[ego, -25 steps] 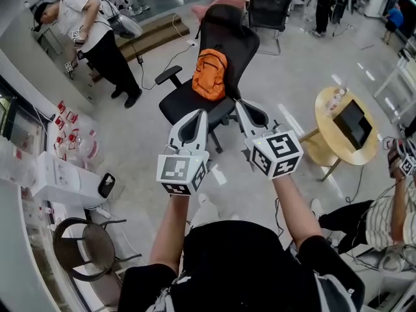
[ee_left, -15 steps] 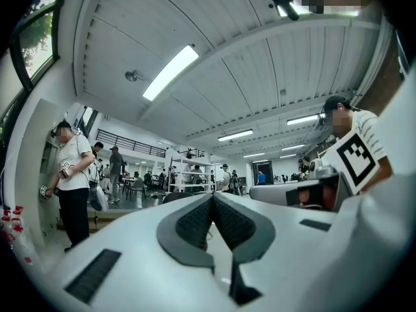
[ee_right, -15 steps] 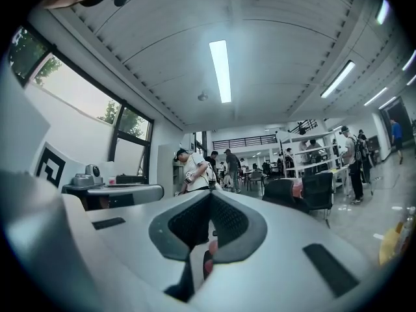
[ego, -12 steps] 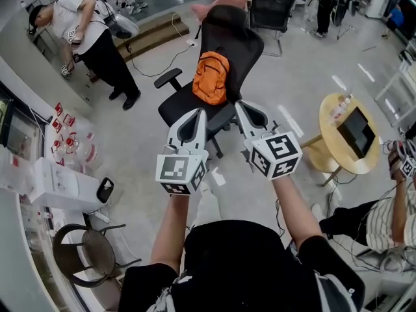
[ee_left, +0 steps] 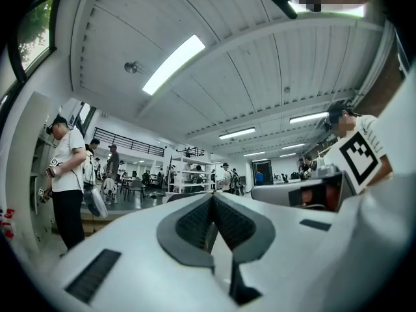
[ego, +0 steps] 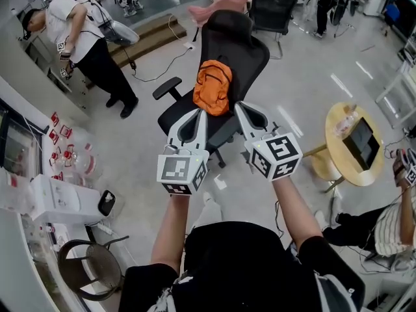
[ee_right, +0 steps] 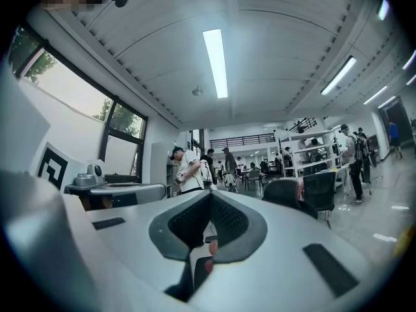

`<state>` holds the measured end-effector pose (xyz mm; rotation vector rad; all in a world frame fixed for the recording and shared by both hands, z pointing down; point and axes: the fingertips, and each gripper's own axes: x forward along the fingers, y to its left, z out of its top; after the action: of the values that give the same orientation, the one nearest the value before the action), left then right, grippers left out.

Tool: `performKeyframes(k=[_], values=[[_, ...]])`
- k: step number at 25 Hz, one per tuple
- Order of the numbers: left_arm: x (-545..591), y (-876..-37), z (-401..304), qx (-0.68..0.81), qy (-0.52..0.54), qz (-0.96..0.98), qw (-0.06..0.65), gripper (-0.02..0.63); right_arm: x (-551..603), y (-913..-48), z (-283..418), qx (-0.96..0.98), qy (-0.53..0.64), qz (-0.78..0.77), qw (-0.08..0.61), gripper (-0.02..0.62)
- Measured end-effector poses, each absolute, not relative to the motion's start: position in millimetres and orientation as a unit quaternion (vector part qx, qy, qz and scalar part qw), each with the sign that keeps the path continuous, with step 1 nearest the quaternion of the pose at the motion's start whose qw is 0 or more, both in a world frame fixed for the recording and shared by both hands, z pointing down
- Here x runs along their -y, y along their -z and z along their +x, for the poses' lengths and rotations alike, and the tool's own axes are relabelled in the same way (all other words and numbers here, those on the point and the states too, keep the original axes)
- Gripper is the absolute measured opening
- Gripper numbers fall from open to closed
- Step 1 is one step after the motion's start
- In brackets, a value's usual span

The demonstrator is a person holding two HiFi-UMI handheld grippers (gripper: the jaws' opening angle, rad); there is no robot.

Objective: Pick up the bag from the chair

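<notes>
Nearer than a second ago, the black office chair (ego: 244, 51) stands just ahead of both tools, and the round table (ego: 335, 135) has slid lower, off to the right tool's right. The orange bag (ego: 212, 86) sits on the seat against the backrest, just beyond the tips. Both the left tool (ego: 200, 114) and the right tool (ego: 240, 107) have their jaws pressed together, holding nothing.

A person in a white shirt (ego: 78, 31) bends over at far left, beside a low wooden step (ego: 153, 30). At right, a round table (ego: 338, 160) bears a dark screen (ego: 361, 142) and a bottle (ego: 351, 117). White boxes (ego: 55, 197) and a dark round seat (ego: 88, 265) stand near left, and a seated person (ego: 390, 223) is near right.
</notes>
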<state>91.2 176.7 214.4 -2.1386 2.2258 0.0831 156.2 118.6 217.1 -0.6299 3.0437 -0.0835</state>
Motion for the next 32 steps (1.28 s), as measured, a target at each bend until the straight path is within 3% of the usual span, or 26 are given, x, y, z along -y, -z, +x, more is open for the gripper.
performKeyframes(k=[17, 32], values=[[-94.6, -209.0, -40.0, -0.705, -0.029, -0.709, 0.009, 0.006, -39.1, -211.7, 30.3, -0.972, 0.025, -0.234, 0.004, -0.002], [-72.5, -222.2, -103.6, -0.687, -0.037, -0.726, 0.003, 0.006, -17.9, -216.0, -37.9, -0.967, 0.022, -0.254, 0.010, -0.002]])
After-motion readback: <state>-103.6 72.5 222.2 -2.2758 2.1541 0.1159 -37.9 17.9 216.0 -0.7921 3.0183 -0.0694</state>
